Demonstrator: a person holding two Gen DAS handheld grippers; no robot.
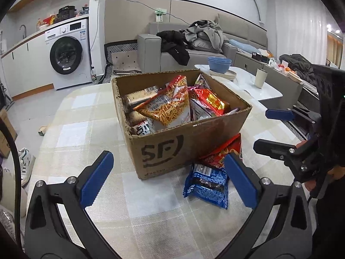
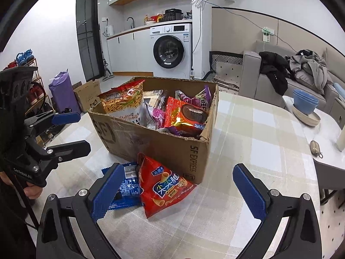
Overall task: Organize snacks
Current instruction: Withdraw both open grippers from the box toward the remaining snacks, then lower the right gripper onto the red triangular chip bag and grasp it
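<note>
An open cardboard box (image 1: 170, 146) marked SF stands on the checked tablecloth, filled with several snack bags; it also shows in the right wrist view (image 2: 172, 151). A blue snack packet (image 1: 207, 185) and a red snack bag (image 1: 224, 151) lie on the table against the box's front. In the right wrist view the red bag (image 2: 163, 185) lies beside the blue packet (image 2: 127, 187). My left gripper (image 1: 170, 177) is open and empty, in front of the box. My right gripper (image 2: 176, 192) is open and empty, just above and before the red bag. Each gripper shows in the other's view, the right gripper (image 1: 269, 129) and the left gripper (image 2: 73, 131).
A white side table (image 1: 258, 86) holds blue bowls (image 1: 218, 64) and a cup (image 1: 260, 78). A sofa (image 1: 207, 49) with clothes stands behind. A washing machine (image 2: 170, 49) is at the back. A small metal item (image 2: 315, 147) lies at the table's right edge.
</note>
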